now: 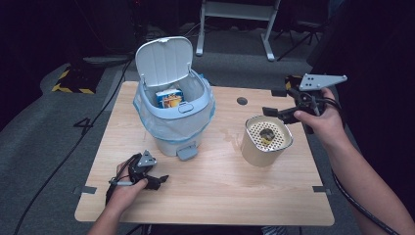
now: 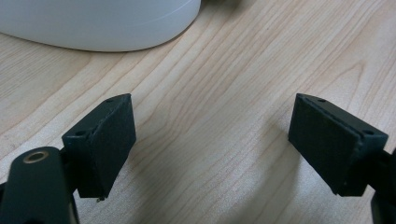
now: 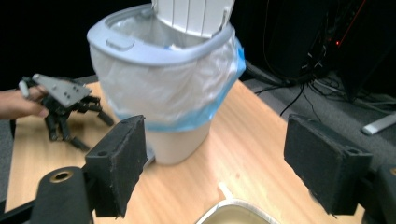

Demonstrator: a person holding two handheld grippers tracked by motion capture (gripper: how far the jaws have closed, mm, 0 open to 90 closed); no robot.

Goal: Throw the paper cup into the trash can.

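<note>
Currently, the cream perforated canister [image 1: 265,140] is seen standing upright on the right half of the wooden surface [image 1: 205,196], with 1 small dark-and-yellow object [image 1: 267,135] lying on its perforated insert; what that object is cannot be told. The right hand-held gripper [image 1: 274,113] is held just beyond the canister's far rim, its jaws standing apart with nothing between them. The canister's rim [image 3: 233,212] is seen below those jaws in the right gripper view.

As a judgement, the light canister could be tipped or pushed aside if a jaw is brought down onto the rim instead of astride it.

Further left, the pedal bin [image 1: 177,117] is found with its lid up, a blue-edged liner folded over its rim, and 1 printed box [image 1: 169,99] inside. The left hand-held gripper [image 1: 155,181] is rested on the surface near the bin's base, jaws wide and empty.
</note>
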